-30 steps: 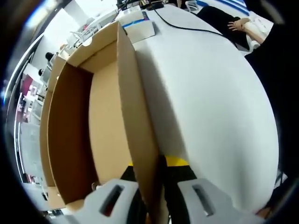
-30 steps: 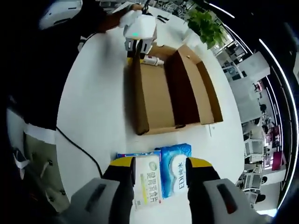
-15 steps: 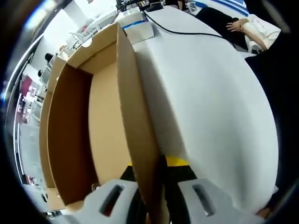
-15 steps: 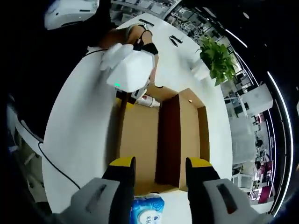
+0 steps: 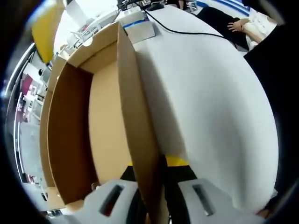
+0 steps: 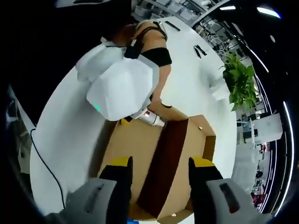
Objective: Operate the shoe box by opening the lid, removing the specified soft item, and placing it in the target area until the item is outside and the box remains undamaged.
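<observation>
The brown cardboard shoe box lies open on the white table, and the part of its inside that I see is bare. My left gripper is shut on the box's near side wall, which runs up between the jaws. In the right gripper view the box sits below my open right gripper, with nothing between its jaws. The left gripper's white body, held by a gloved hand, stands at the box's far end. A wrapped soft pack lies on the table beyond the box.
A black cable crosses the table near a person's hand. A small white bottle-like item lies by the box's far end. A potted plant stands at the far table edge. A blurred yellow shape hangs at the upper left.
My right gripper has moved forward from over the soft packs to above the box, nearer the left gripper. The left gripper holds still on the wall; a yellow shape has entered its view.
</observation>
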